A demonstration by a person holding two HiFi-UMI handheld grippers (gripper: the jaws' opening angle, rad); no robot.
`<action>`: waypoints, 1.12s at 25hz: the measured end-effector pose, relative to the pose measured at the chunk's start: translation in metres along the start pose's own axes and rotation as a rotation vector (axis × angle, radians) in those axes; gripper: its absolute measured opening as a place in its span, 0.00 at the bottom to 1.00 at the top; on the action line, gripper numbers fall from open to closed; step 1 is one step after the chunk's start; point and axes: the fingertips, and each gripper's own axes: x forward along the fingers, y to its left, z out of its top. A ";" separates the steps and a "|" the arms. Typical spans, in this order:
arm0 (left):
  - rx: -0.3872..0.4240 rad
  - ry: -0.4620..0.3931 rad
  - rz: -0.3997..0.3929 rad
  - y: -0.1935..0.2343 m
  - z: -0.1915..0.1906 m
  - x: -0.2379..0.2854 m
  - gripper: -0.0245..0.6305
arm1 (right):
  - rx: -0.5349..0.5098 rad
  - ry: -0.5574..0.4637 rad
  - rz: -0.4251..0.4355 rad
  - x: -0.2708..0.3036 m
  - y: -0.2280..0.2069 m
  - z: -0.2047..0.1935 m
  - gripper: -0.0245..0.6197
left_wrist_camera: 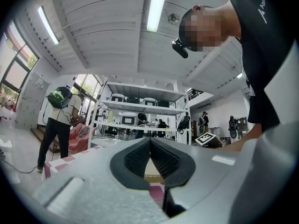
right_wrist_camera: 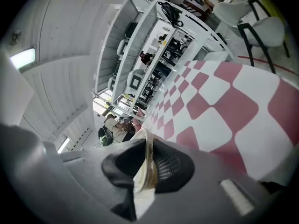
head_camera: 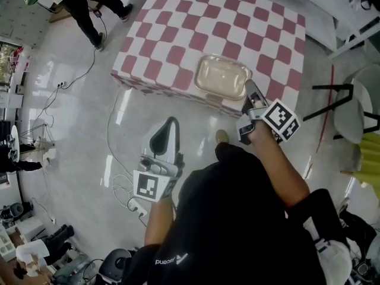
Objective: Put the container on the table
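A cream, see-through rectangular container point(head_camera: 219, 76) hangs over the near edge of the table point(head_camera: 178, 34), which has a pink-and-white checked cloth. My right gripper point(head_camera: 250, 92) is shut on the container's right rim. In the right gripper view the rim point(right_wrist_camera: 148, 160) sits pinched between the dark pads, with the checked cloth point(right_wrist_camera: 219, 106) beyond. I cannot tell whether the container rests on the cloth. My left gripper point(head_camera: 170, 124) is over the floor short of the table, shut with nothing in it. Its pads point(left_wrist_camera: 140, 155) meet in the left gripper view.
A person point(head_camera: 89, 5) stands at the far left of the table, also visible as a person with a green backpack point(left_wrist_camera: 58, 120). White chairs point(head_camera: 356, 103) stand to the right. Cables point(head_camera: 113, 147) run over the glossy floor. Shelving point(left_wrist_camera: 140, 113) stands beyond the table.
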 end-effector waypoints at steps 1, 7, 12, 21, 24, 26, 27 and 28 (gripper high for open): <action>0.001 -0.001 0.001 0.006 -0.001 0.011 0.05 | 0.001 0.003 -0.014 0.012 -0.005 0.004 0.12; -0.013 0.009 -0.012 0.032 -0.004 0.053 0.05 | -0.004 0.021 -0.111 0.057 -0.032 0.012 0.12; -0.028 0.021 -0.064 0.052 -0.010 0.076 0.05 | -0.016 0.006 -0.181 0.074 -0.047 0.016 0.12; -0.016 -0.021 -0.157 0.085 -0.001 0.097 0.05 | -0.100 -0.025 -0.285 0.076 -0.065 0.015 0.14; -0.021 -0.014 -0.170 0.092 -0.005 0.098 0.05 | -0.142 -0.033 -0.309 0.074 -0.066 0.019 0.22; -0.023 -0.015 -0.178 0.093 -0.008 0.098 0.05 | -0.188 -0.046 -0.324 0.070 -0.065 0.022 0.28; -0.024 -0.019 -0.185 0.093 -0.008 0.098 0.05 | -0.228 -0.058 -0.326 0.068 -0.062 0.026 0.30; -0.025 -0.023 -0.192 0.092 -0.008 0.099 0.05 | -0.281 -0.074 -0.322 0.065 -0.057 0.030 0.30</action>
